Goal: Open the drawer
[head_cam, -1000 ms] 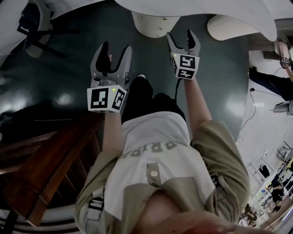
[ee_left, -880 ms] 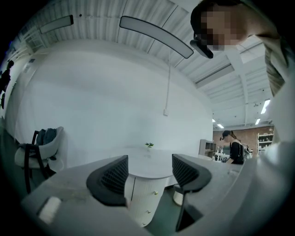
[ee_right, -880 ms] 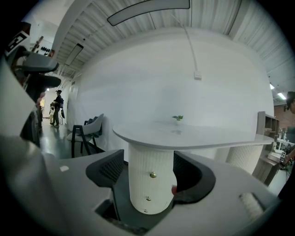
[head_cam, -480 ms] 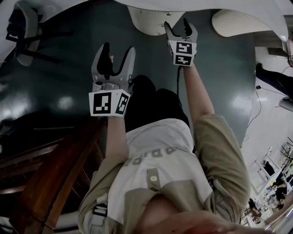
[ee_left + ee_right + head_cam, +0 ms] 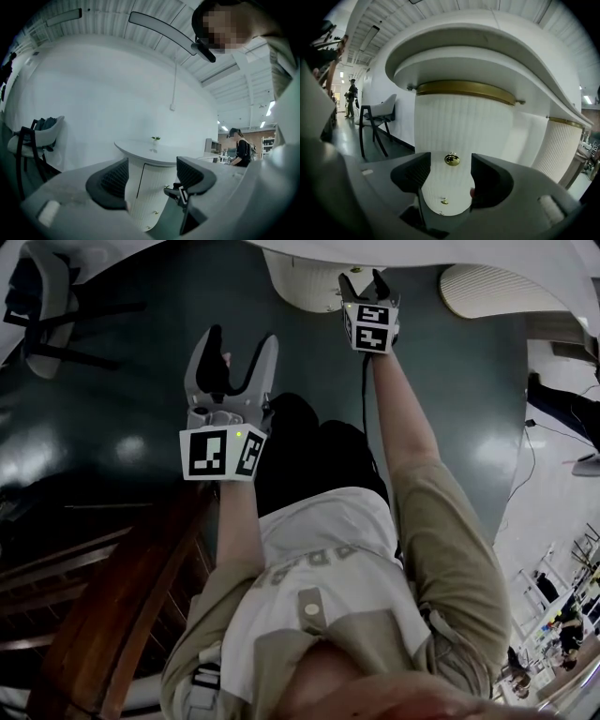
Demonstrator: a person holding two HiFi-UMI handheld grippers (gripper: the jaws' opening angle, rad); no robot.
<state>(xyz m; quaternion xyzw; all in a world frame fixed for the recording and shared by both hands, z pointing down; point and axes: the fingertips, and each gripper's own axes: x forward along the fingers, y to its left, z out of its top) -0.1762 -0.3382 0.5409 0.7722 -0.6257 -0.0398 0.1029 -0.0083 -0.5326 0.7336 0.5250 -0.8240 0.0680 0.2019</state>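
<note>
A white fluted pedestal cabinet (image 5: 305, 287) stands under a curved white desk top. In the right gripper view its drawer front carries a gold knob (image 5: 451, 159), with two smaller knobs (image 5: 444, 201) lower down. My right gripper (image 5: 362, 277) points at the pedestal. Its jaws are closing, and the gold knob shows in the gap between them (image 5: 450, 163), ahead of the pads and untouched. My left gripper (image 5: 242, 338) hangs over the dark floor, short of the pedestal (image 5: 150, 192). Its jaws are opening with nothing between them (image 5: 151, 164).
A chair (image 5: 47, 296) stands at the far left on the dark floor. Brown wooden furniture (image 5: 112, 596) fills the lower left beside the person's body. A second fluted pedestal (image 5: 487, 292) stands to the right. A person (image 5: 243, 147) stands far off.
My right gripper has moved up the head view, closer to the pedestal, and its jaws have narrowed. The left gripper has shifted only slightly.
</note>
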